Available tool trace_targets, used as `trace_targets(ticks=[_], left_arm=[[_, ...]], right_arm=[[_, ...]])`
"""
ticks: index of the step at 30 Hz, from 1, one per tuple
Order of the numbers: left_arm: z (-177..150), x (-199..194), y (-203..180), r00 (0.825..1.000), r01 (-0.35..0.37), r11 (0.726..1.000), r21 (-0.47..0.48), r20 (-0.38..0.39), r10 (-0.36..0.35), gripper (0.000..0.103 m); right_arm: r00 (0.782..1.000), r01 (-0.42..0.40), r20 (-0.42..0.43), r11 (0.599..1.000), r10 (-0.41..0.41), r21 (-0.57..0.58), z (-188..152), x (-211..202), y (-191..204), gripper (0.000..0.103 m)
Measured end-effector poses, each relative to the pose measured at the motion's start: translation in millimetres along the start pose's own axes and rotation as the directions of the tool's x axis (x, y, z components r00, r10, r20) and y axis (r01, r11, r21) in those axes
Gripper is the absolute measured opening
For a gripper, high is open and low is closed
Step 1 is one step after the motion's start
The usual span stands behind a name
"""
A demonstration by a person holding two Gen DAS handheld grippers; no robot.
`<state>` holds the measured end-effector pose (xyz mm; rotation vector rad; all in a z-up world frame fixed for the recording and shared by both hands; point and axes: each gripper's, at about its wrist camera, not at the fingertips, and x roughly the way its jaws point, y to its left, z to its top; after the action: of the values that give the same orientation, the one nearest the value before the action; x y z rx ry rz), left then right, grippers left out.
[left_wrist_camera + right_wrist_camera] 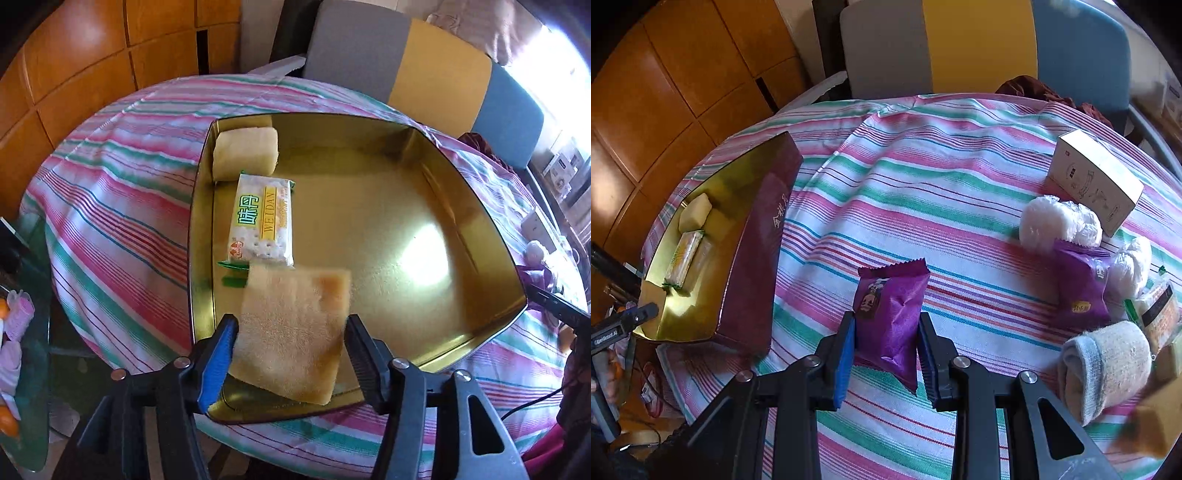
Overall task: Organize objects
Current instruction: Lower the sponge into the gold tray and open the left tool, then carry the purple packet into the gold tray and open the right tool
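Your left tongs (291,354) stand open around the sponge (295,332) at the tin (480,236)'s lower edge, gold floor free rightward; right tongs (886,350) grip the purple packet (890,314).

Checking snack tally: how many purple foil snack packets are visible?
2: one purple foil snack packet in the right gripper, another on the striped tablecloth by white bundles. Others may be hidden.

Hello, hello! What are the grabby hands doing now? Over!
Left gripper open, sponge square between the jaws, low in gold tin. Right gripper shut on purple snack packet. Nothing blocking.
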<state>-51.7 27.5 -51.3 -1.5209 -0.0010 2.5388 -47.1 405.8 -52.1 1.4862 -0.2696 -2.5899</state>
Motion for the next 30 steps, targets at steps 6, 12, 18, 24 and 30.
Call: trace_targets(ticks=[6,12,18,24,30], left_arm=[[2,-9,3,1.0,-0.012,1.0,-0.015,0.024,0.012,0.07],[5,-27,11,0.996,-0.025,0.999,-0.043,0.084,0.028,0.069],[8,-42,19,0.99,-0.004,0.998,-0.064,0.141,0.013,0.069],[5,-46,21,0.988,0.028,0.998,-0.065,0.153,-0.018,0.069],[1,-46,30,0.988,0.042,0.996,-0.084,0.154,-0.029,0.069]], right_arm=[[1.0,0.002,-0.005,1.0,-0.002,0.001,-1,2,0,0.032],[1.0,0.011,0.013,1.0,-0.012,0.022,0,-3,-3,0.032],[0.998,0.015,0.063,0.999,-0.017,0.037,7,-21,6,0.032],[0.991,-0.044,0.122,0.998,0.049,-0.043,20,-43,54,0.032],[0.984,-0.117,0.11,0.978,0.137,-0.173,30,-42,123,0.032]])
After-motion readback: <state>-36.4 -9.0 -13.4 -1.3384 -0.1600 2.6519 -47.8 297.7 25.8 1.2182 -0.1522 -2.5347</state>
